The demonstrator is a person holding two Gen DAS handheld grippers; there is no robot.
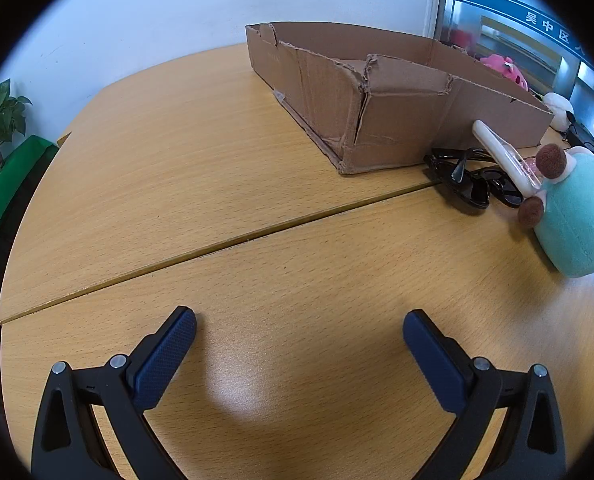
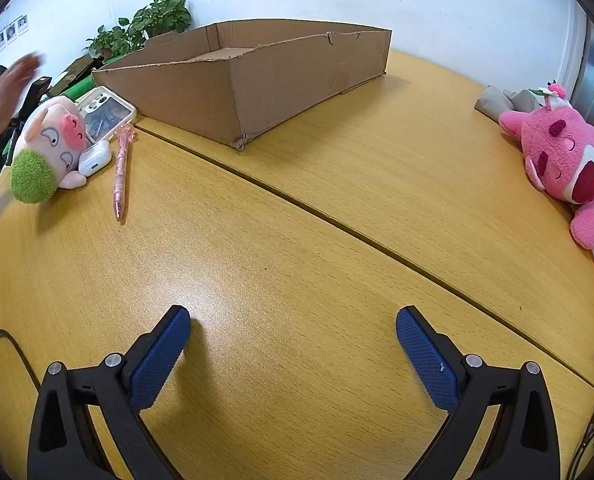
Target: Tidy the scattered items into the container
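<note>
- Left gripper (image 1: 299, 322) is spread wide, empty, over the wooden table (image 1: 217, 184); right gripper (image 2: 293, 320) likewise.
- Cardboard box (image 1: 377, 92) sits at the far side, near both.
- Only the left view shows black sunglasses (image 1: 471, 180), a teal plush (image 1: 577, 216) and blue signage with Chinese characters (image 1: 549, 24).
- Only the right view shows a pig plush (image 2: 53, 144), earbud case (image 2: 94, 157), pink pen (image 2: 121, 168) and phone case (image 2: 105, 110).
- Pink plush (image 2: 565, 160) lies at the right edge.

Right gripper (image 2: 293, 320) gapes empty before the cardboard box (image 2: 249, 80).
</note>
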